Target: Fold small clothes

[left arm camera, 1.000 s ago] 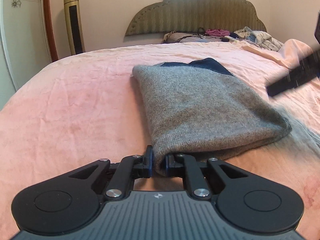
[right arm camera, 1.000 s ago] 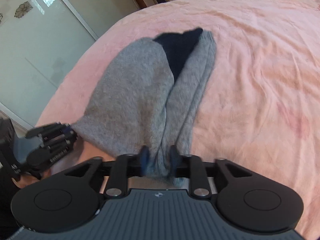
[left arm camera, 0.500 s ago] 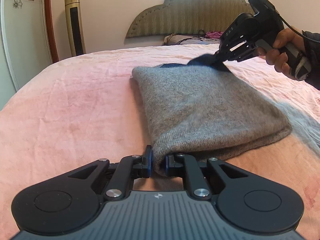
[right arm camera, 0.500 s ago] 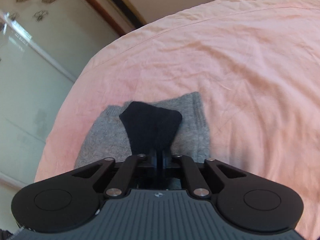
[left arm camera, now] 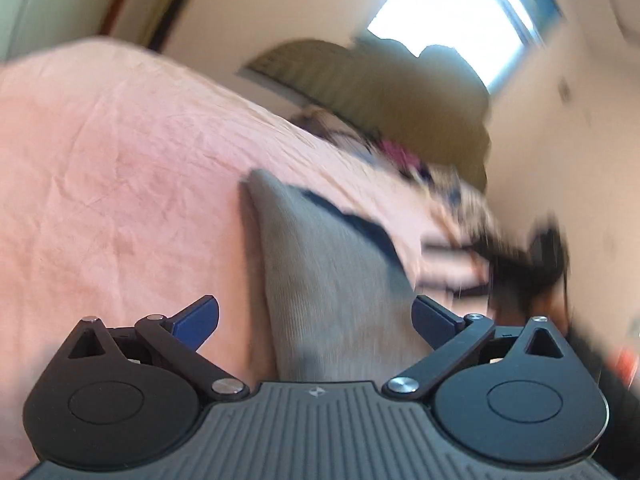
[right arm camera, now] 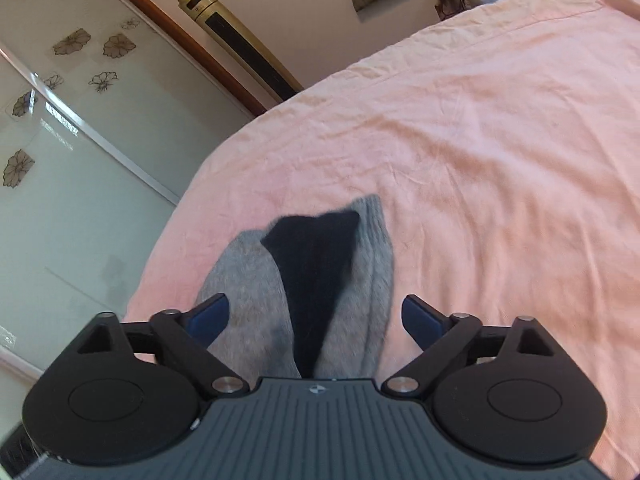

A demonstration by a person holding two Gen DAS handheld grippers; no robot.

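The left hand-held gripper (left arm camera: 316, 322) had a ribbed dark-grey body with a small emblem, two round black housings and black linkage arms with silver screws. Its fingers (left arm camera: 198, 320) carried blue pads. The right hand-held gripper (right arm camera: 316, 316) was of identical build.

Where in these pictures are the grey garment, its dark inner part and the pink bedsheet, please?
grey garment (right arm camera: 256, 280): right wrist view, on its left grey panel.
dark inner part (right arm camera: 316, 268): right wrist view, middle of the dark fabric between the grey panels.
pink bedsheet (right arm camera: 500, 160): right wrist view, bare sheet beyond the garment.
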